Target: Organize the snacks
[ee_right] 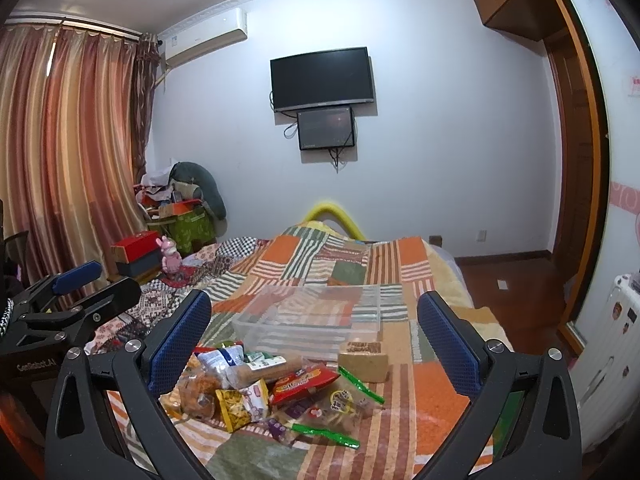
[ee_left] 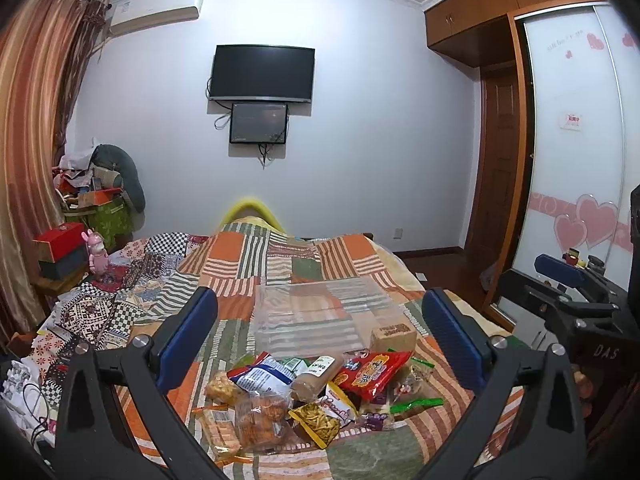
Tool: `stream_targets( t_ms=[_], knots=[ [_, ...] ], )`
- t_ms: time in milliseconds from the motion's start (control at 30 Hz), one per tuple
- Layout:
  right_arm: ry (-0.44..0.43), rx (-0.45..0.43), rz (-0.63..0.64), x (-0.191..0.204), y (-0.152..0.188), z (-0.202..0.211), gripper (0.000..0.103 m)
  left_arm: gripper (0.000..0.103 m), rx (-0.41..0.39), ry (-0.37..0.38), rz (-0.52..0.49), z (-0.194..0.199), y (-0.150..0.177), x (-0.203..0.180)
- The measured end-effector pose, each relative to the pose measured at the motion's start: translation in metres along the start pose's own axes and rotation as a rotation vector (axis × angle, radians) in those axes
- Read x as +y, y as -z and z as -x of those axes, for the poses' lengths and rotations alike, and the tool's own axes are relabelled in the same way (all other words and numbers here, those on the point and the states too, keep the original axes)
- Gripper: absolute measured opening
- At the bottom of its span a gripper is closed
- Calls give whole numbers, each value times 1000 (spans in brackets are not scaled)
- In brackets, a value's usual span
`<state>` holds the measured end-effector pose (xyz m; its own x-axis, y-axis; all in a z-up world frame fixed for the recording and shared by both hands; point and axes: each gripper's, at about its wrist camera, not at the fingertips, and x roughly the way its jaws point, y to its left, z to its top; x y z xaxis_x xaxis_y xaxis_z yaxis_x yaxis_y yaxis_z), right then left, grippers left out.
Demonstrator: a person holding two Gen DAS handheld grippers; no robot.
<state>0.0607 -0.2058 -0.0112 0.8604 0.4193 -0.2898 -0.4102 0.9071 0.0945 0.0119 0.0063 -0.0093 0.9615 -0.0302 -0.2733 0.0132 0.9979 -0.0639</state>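
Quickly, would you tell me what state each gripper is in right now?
Left gripper: open, holding nothing, above the snack pile.
Right gripper: open, holding nothing.

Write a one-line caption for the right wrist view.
Open right gripper above snack packets beside a clear bin on a patchwork bed.

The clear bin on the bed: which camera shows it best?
The right wrist view: the clear bin shows its walls, rim and inner dividers there. In the left wrist view the bin is fainter, almost blending into the quilt, with snacks hiding its near edge.
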Motion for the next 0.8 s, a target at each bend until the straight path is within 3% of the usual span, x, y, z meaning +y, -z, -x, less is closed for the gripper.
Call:
stream_targets(
  t_ms=[167, 233, 500, 800],
  knots=[
    [0, 73, -11, -11, 9, -14, 87, 85, 53, -13, -31, -13, 8, 9],
    [3, 99, -16, -14, 14, -19, 81, 83, 84, -28, -34, -21, 13, 15],
    [25, 260, -32, -36, 42, -50, 72, 59, 260, -36, 2, -65, 44, 54],
    [24, 440, -114, -56, 73, -88, 72, 57, 472, -21, 53, -114, 93, 83]
  ],
)
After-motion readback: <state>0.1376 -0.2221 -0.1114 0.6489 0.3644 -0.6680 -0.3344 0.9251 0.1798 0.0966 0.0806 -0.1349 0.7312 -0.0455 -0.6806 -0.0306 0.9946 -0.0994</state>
